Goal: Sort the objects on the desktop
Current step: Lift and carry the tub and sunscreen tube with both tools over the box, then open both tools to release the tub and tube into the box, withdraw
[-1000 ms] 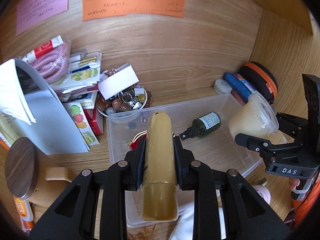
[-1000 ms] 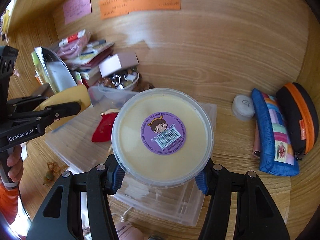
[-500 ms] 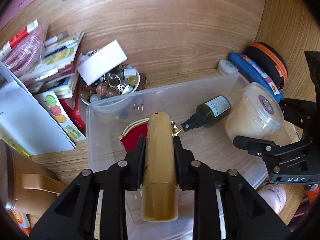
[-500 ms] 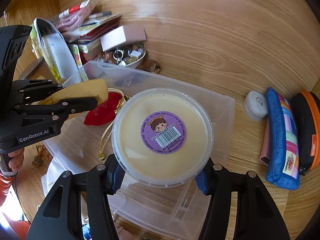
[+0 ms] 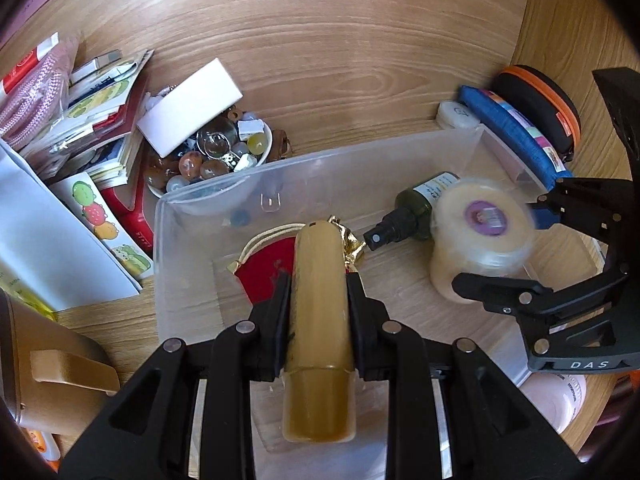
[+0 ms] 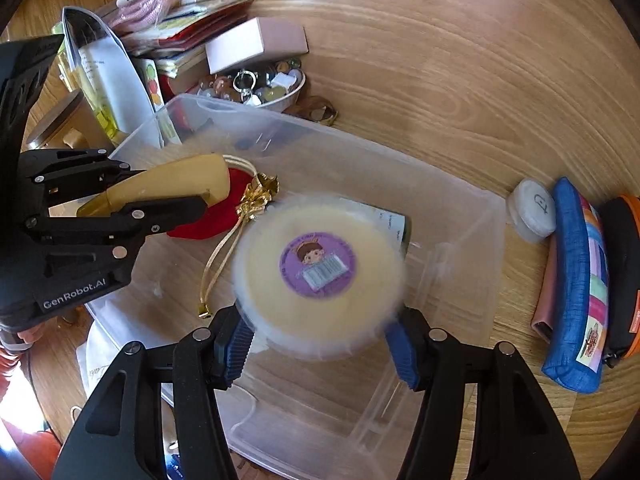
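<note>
A clear plastic bin (image 5: 168, 240) (image 6: 460, 208) holds a red pouch (image 5: 264, 268) (image 6: 204, 224) with gold cord and a dark green spray bottle (image 5: 416, 208). My left gripper (image 5: 318, 280) (image 6: 172, 200) is shut on a golden-yellow tube (image 5: 320, 320) (image 6: 172, 184), held over the bin's left part above the pouch. My right gripper (image 6: 320, 344) (image 5: 496, 240) hangs over the bin's right part with its jaws opening. The cream tub (image 6: 320, 276) (image 5: 480, 240) with a purple sticker is blurred, smaller and clear of the blue pads (image 6: 238, 340), next to the spray bottle.
Behind the bin stand a bowl of beads (image 5: 208, 160) with a white box (image 5: 192, 108) on it and a pile of booklets (image 5: 100, 120). To the right lie a white round case (image 6: 534, 210), a blue pencil case (image 6: 580, 280) and a black-orange case (image 5: 540, 108). A brown mug (image 5: 40, 364) stands front left.
Both grippers have come down closer over the bin. The right jaws have spread and the cream tub has slipped out of the pads, down into the bin. The left grip on the tube is unchanged.
</note>
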The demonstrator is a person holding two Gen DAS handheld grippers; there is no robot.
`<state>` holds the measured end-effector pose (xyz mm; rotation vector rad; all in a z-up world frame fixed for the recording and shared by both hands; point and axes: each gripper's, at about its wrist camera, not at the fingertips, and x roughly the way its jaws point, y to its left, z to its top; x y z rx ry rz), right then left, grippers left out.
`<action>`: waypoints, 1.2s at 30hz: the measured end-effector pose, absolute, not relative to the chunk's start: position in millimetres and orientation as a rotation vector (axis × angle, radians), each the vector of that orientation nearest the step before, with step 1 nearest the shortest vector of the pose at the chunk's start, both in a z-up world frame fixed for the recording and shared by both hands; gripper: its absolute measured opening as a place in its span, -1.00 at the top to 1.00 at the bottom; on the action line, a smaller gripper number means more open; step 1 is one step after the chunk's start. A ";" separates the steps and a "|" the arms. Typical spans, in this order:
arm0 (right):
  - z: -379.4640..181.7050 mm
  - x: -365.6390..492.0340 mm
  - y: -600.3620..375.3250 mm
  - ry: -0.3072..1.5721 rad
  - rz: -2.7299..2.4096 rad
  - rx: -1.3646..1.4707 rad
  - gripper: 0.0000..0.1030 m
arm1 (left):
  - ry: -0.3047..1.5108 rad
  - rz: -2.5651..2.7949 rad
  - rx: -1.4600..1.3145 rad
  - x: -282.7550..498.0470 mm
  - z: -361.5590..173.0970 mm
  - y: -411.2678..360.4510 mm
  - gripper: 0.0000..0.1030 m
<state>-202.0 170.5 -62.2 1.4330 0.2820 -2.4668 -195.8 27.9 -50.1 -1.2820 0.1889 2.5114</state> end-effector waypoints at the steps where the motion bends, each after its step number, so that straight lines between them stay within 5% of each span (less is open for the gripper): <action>1: -61.2 -202.9 170.1 0.278 -2.460 1.442 -0.11 | 0.195 2.504 -1.287 -195.9 -50.9 28.4 0.50; 14: -57.8 -197.4 169.1 0.268 -2.416 1.537 -0.12 | 0.218 2.507 -1.305 -193.9 -48.3 35.1 0.49; 19: -54.2 -194.9 174.5 0.227 -2.384 1.594 -0.12 | 0.224 2.528 -1.277 -182.4 -37.6 27.0 0.18; 30: -21.6 -167.4 196.4 -0.043 -2.395 1.552 -0.16 | 0.230 2.567 -1.181 -150.6 -6.3 18.0 -0.11; 36: -4.7 -143.2 194.4 0.017 -2.500 1.470 -0.16 | 0.233 2.605 -1.132 -131.3 10.5 15.4 -0.36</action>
